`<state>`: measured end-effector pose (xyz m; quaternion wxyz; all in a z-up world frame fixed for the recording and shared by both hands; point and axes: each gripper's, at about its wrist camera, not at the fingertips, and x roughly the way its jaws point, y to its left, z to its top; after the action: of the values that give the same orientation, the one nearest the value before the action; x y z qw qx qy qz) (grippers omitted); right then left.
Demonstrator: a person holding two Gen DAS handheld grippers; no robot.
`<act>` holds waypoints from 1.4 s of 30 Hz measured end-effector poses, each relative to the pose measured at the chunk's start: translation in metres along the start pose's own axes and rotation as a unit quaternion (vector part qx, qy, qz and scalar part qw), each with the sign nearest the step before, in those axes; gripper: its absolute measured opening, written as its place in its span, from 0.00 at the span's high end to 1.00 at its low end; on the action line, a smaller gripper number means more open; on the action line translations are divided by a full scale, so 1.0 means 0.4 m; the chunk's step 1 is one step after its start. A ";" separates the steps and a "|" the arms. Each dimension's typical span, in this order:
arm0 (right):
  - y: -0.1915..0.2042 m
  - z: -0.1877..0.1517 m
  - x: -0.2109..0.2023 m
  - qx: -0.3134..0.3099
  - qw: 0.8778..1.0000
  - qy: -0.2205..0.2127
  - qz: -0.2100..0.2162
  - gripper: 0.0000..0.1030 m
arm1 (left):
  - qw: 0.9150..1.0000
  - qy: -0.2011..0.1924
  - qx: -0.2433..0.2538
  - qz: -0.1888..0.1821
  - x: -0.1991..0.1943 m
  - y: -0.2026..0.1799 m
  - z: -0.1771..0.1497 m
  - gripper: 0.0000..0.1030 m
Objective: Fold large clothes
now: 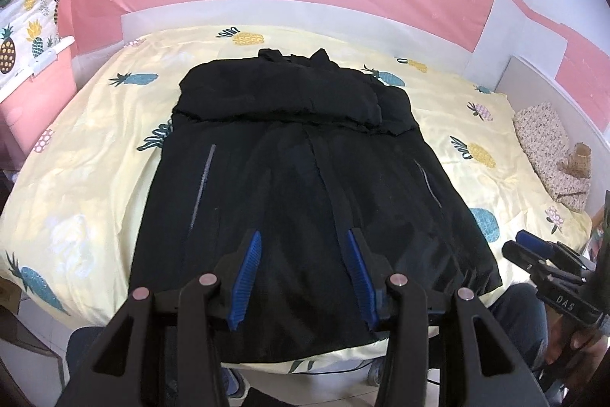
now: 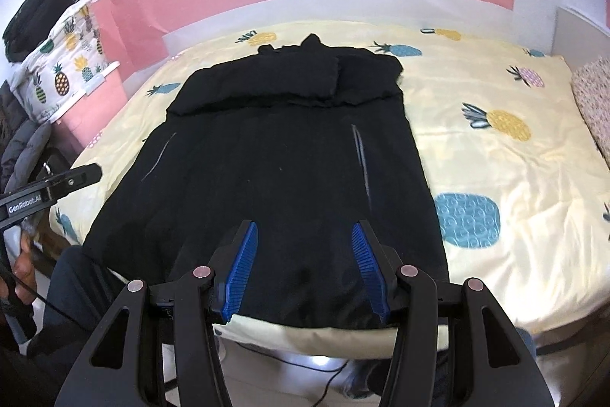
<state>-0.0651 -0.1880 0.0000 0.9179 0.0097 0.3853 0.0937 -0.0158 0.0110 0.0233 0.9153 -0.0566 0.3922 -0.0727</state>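
A large black jacket (image 1: 297, 155) lies flat on the bed, collar at the far end, hem toward me, with both sleeves folded across its upper part. It also shows in the right wrist view (image 2: 274, 155). My left gripper (image 1: 304, 235) is open and empty, hovering above the hem. My right gripper (image 2: 305, 227) is open and empty, also above the hem near the bed's front edge. The right gripper appears in the left wrist view (image 1: 533, 246), off the jacket's right side. The left gripper appears in the right wrist view (image 2: 87, 174) at the left.
The bed has a yellow pineapple-print sheet (image 1: 95, 147) and stands against a pink and white wall. A pink cabinet with a pineapple cloth (image 1: 30, 37) stands at the left. A floral pillow (image 1: 549, 147) lies at the right. Dark clothes (image 2: 23, 143) pile at the left.
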 end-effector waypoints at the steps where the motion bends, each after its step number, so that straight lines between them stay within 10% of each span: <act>1: -0.007 -0.003 -0.001 0.006 1.000 0.000 -0.001 0.43 | 1.000 0.000 0.001 0.002 -0.003 0.003 -0.004 0.53; 24: -0.199 -0.052 0.124 0.099 0.993 0.059 -0.018 0.37 | 0.996 0.046 -0.047 0.066 0.121 0.272 -0.051 0.44; 32: -0.307 -0.058 0.198 0.138 0.986 0.089 -0.031 0.32 | 0.987 0.094 -0.121 0.055 0.198 0.429 -0.084 0.42; 42: -0.358 -0.118 0.257 0.216 0.965 0.148 0.026 0.32 | 0.982 0.132 -0.137 0.012 0.258 0.396 -0.143 0.36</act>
<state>-0.0047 -0.3128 -0.1186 0.8241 0.2035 0.5276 0.0322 0.0269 0.1456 -0.1144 0.8396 -0.1667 0.5169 -0.0143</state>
